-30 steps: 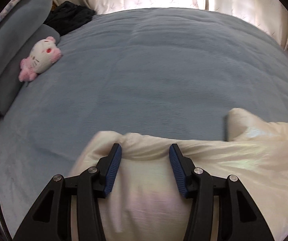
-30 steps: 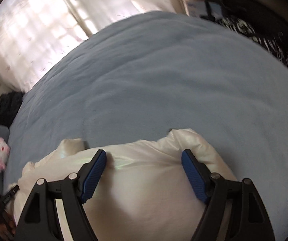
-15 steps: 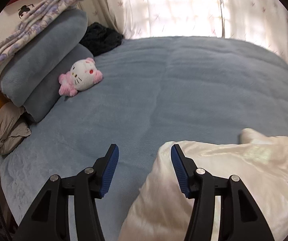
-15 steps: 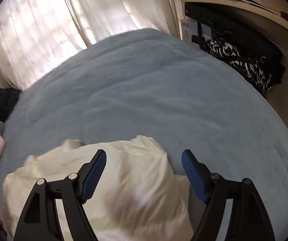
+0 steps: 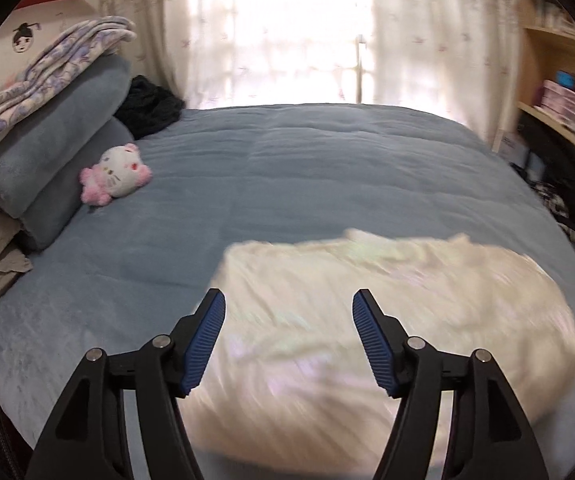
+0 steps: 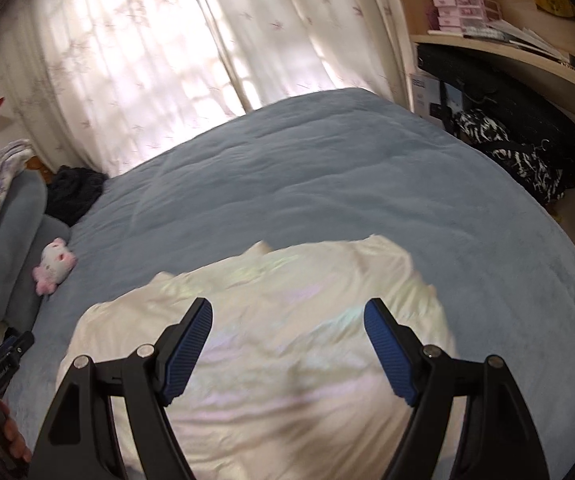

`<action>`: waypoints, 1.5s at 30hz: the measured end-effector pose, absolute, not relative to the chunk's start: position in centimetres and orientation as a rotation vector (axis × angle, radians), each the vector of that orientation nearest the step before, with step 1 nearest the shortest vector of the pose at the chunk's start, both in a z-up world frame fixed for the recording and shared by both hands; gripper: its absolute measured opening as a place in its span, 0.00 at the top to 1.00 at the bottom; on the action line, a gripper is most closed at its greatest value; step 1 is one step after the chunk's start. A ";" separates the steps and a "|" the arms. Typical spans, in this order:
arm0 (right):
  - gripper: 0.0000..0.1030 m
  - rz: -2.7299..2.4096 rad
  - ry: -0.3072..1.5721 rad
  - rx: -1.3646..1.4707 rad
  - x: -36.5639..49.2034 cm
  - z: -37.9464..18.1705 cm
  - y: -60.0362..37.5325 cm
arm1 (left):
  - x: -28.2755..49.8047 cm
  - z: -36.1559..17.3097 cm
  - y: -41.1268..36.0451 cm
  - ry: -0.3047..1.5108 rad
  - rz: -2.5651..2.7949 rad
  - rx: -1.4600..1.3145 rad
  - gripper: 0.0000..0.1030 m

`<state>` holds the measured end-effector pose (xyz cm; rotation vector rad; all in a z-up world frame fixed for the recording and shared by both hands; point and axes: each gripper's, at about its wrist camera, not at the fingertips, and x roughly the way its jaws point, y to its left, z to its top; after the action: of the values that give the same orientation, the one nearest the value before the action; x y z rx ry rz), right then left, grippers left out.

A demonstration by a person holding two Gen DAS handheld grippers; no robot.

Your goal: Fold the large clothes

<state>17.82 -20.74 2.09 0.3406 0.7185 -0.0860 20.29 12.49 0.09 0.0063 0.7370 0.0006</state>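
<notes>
The left gripper and the right gripper are hovering with jaws spread wide, gripping nothing, directly over the cream garment that is lying bunched on the near part of the blue bed. It is looking light, puffy, soft and slick-surfaced, so it is probably calling for a pinch at an outer edge or corner, not the slippery middle. Beyond, a plush toy is sitting by stacked bedding.

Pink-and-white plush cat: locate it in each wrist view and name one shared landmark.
Left wrist: plush cat at left, against the grey-blue pillows.
Right wrist: plush cat at far left edge, small, beside the same pillows.
Shared landmark: the cream garment on the blue bedspread.
</notes>
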 end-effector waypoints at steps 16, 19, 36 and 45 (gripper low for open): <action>0.24 0.017 0.669 0.297 12.4 -2.8 -12.4 | 10.6 -13.0 15.3 0.955 -0.382 -0.560 0.34; 0.24 0.045 0.679 0.280 12.3 -3.9 -11.4 | 10.4 -15.2 15.9 0.952 -0.371 -0.617 0.34; 0.26 0.160 0.759 0.209 15.1 -7.9 -7.4 | 17.0 -22.3 18.8 0.895 -0.347 -0.866 0.34; 0.41 0.135 0.755 0.227 20.7 -7.3 -7.4 | 23.2 -22.5 19.7 0.862 -0.319 -0.930 0.32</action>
<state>20.73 -7.45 -7.31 0.2275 0.7551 0.1354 23.17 19.66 -22.54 -0.9304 0.8620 -0.3188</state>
